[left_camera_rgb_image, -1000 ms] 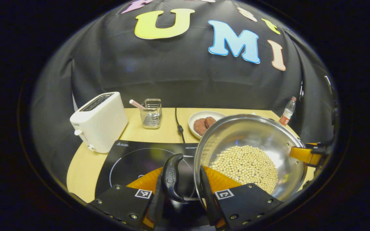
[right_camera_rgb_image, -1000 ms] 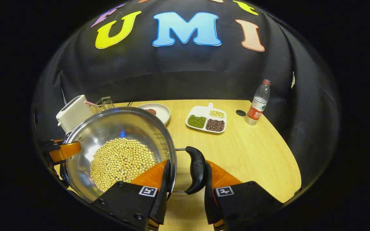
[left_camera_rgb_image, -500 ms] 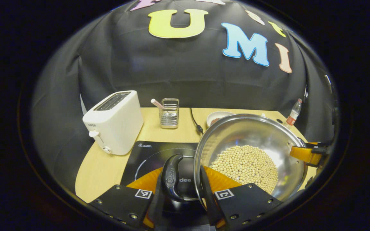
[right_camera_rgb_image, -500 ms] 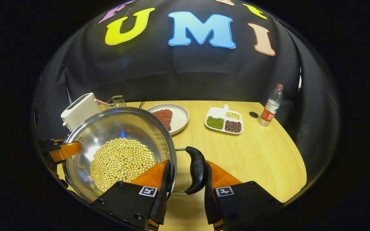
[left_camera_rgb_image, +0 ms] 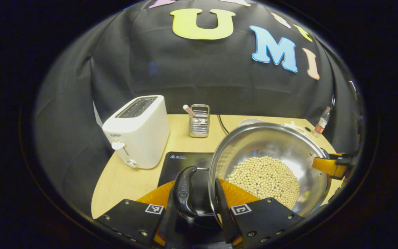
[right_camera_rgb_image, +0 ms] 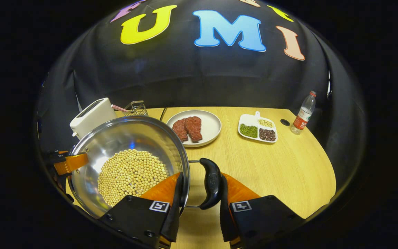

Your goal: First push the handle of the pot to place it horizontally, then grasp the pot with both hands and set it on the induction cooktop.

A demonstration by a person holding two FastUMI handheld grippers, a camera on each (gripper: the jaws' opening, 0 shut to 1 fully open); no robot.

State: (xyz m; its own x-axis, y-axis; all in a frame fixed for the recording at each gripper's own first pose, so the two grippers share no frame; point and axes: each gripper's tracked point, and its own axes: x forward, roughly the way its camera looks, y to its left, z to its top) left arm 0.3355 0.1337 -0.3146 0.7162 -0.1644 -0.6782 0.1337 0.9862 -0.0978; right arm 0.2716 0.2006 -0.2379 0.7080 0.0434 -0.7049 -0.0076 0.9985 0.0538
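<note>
**newbie_ops:** How far had you got with the pot at that point?

**me:** Most of the way, I reckoned. The pot (left_camera_rgb_image: 268, 166), with its load of pale beans (left_camera_rgb_image: 264, 180), was hanging between my two grippers. My left gripper (left_camera_rgb_image: 197, 204) had its fingers pinched on the black side handle (left_camera_rgb_image: 184, 192), one finger outside the grip and one against the pot wall. The right gripper (right_camera_rgb_image: 199, 197) was clamped the same way on the opposite handle (right_camera_rgb_image: 211, 181). Handles sat level, so I counted the push step as done.

**newbie_ops:** And the cooktop?

**me:** The induction cooktop (left_camera_rgb_image: 181, 162) lay just under and beside the left handle, near the table's (right_camera_rgb_image: 282, 166) left edge, with the toaster (left_camera_rgb_image: 136, 133) behind it. I couldn't tell if the base was touching the glass yet; I judged it wasn't. What was left was centring it over the ring, lowering it and letting go.

**newbie_ops:** Anything in the way?

**me:** Not really. The plate of meat (right_camera_rgb_image: 193, 128) and divided dish (right_camera_rgb_image: 257, 128) sat toward the far edge, bottle (right_camera_rgb_image: 302, 114) at the far right corner.
</note>
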